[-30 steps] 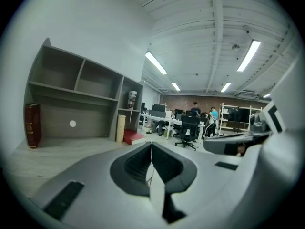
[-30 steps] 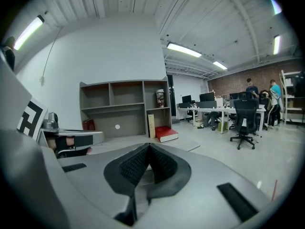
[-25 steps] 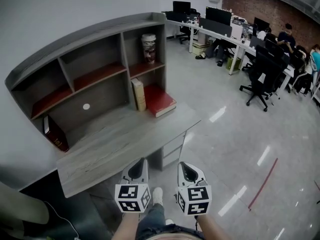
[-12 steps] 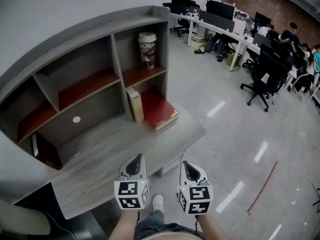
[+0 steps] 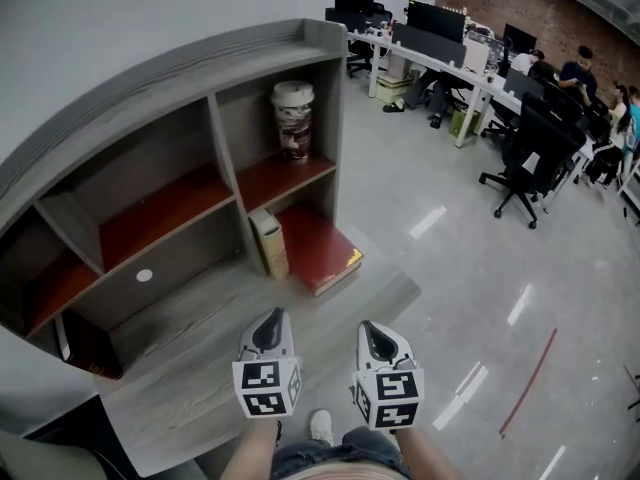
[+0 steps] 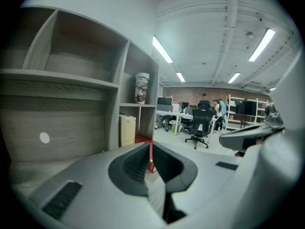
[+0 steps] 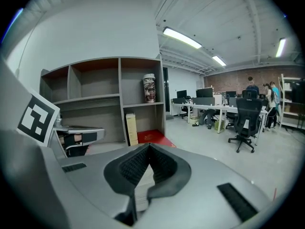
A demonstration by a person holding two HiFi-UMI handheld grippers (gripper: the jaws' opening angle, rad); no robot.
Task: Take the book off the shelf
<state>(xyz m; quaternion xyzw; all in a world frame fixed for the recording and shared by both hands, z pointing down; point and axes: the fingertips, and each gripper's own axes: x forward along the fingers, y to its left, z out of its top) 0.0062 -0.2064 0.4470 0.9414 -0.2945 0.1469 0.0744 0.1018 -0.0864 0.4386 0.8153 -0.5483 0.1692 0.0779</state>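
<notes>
We hold both grippers low in front of us, near the front edge of the desk, side by side with a gap between them. The left gripper has its jaws pressed together with nothing between them, and the right gripper is the same, closed and empty. Ahead of us the shelf stands on the desk. In its lower right compartment a cream book stands upright against the divider. Just beside it a red book lies flat, its near end sticking out onto the desk (a yellow glint shows at one corner). A cup stands in the compartment above. A dark book leans at the lower left. Neither gripper touches any book
</notes>
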